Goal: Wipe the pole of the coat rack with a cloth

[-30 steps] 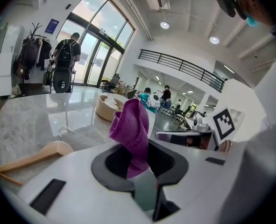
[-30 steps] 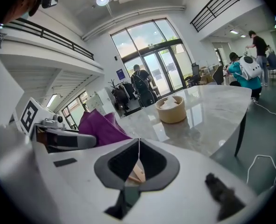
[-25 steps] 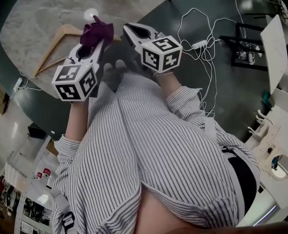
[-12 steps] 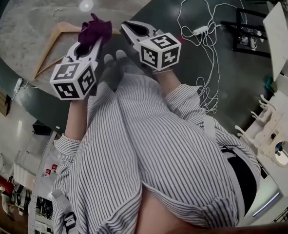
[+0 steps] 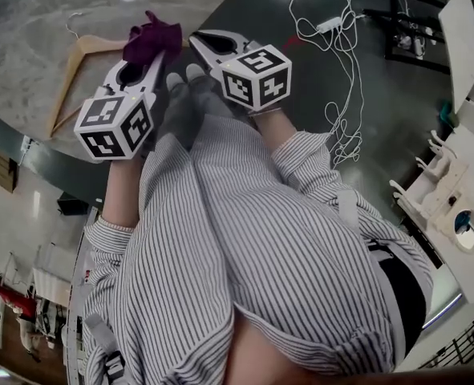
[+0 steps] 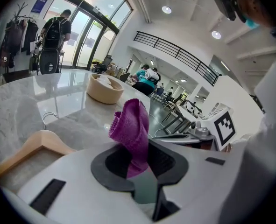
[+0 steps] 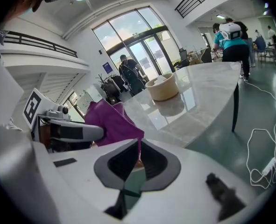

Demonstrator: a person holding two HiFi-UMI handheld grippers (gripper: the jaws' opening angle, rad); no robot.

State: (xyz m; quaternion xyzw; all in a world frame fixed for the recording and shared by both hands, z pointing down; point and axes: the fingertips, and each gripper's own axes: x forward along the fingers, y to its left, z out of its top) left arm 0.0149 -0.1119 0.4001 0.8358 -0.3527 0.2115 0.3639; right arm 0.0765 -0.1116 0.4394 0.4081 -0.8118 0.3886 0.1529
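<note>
**Purple cloth pinched between both grippers over the table edge**

Beneath everything, a broad marble table [image 5: 28, 30] filling the far left of the head view, with dark floor [image 5: 301, 95] to its right. In the near foreground, a striped shirt [image 5: 245, 239], arms reaching out toward the table's near edge. On the floor at far right, a loose tangle of white cables [image 5: 342, 127].

Far off on the left in the left gripper view, beside the glass doors, a coat rack [image 6: 17, 29] hung with dark garments, well apart from both grippers. Pole not clearly made out among the garments.

On the table, a wooden hanger [image 5: 70, 79] lying flat to the left of the grippers. Farther back, a tan bowl [image 6: 105, 88].

Left gripper [image 5: 152, 58] closed tight on the purple cloth [image 5: 150, 37], a crumpled bunch standing up out of the jaws. Right gripper [image 5: 196, 40] just beside it on the right, jaws drawn in to a narrow slit with a thin edge of the same cloth caught between them. Cloth held in the air just above the table's near edge, between the two gripper tips.
</note>
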